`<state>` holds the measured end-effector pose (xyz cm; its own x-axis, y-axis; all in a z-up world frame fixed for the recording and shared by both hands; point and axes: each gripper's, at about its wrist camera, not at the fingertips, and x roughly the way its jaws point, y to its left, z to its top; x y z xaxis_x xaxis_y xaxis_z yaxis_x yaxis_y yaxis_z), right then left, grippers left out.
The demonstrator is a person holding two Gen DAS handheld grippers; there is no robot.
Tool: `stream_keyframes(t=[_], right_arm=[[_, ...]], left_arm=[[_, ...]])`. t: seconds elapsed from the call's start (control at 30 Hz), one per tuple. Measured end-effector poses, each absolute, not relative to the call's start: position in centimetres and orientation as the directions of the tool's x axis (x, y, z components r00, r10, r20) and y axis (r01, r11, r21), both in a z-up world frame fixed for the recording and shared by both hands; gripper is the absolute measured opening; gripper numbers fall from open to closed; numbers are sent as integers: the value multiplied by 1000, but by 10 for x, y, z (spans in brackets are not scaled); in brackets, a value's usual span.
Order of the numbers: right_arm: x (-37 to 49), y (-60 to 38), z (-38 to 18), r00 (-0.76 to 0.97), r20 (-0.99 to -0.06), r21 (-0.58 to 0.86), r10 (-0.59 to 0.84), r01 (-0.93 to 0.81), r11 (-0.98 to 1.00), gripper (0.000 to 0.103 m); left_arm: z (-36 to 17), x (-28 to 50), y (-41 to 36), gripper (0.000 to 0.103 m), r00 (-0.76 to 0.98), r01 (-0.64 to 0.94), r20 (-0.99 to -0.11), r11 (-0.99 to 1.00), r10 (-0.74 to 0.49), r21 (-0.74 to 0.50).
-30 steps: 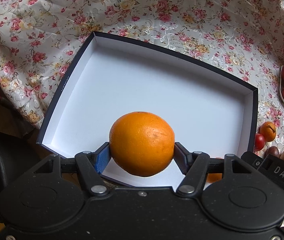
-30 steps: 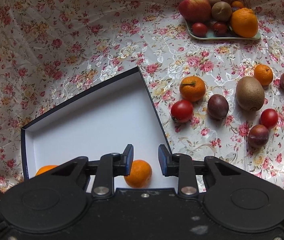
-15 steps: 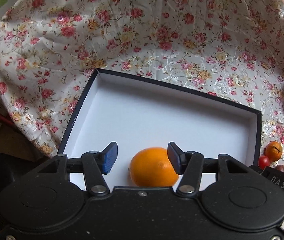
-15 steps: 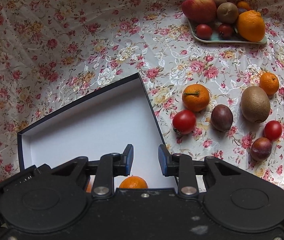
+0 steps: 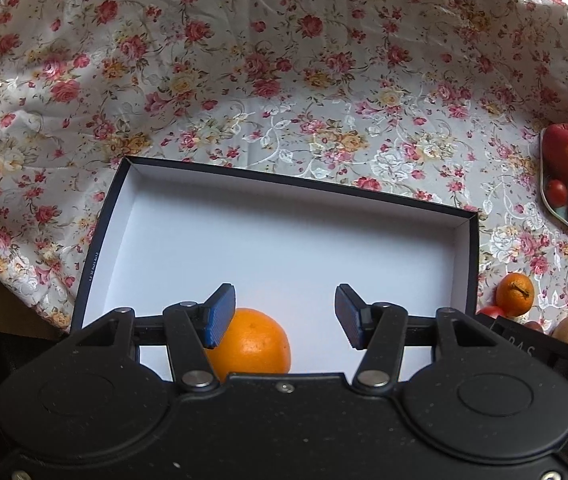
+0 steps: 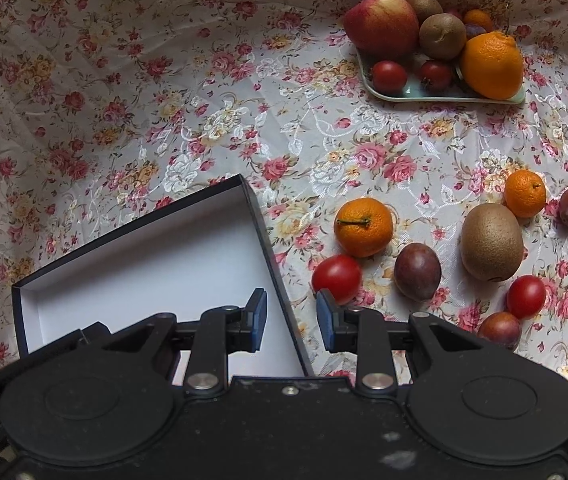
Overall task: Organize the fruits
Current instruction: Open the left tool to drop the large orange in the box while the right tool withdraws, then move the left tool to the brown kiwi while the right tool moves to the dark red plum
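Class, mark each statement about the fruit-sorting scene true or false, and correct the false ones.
1. The left gripper is clamped on the large orange. False: it is open and the orange lies in the box.
2. The dark-rimmed white cardboard box sits on the floral tablecloth. True.
3. The red-yellow apple lies loose on the cloth. False: it is on the pale green tray.
4. The right gripper holds nothing. True.
5. The large brown kiwi lies outside the box. True.
6. The stemmed tangerine is in the box. False: it lies on the cloth beside it.
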<state>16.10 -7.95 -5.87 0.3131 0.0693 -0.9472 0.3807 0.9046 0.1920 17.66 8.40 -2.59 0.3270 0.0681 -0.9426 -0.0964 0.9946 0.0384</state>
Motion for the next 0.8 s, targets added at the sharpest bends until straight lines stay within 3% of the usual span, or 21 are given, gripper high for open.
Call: stream_keyframes(t=[0.8], right_arm=[[136,-261,-54,269,-960,118,-75,633,765,32]], left_arm=[[-32,180,-82,60,238,236,-963,970,-124,-66]])
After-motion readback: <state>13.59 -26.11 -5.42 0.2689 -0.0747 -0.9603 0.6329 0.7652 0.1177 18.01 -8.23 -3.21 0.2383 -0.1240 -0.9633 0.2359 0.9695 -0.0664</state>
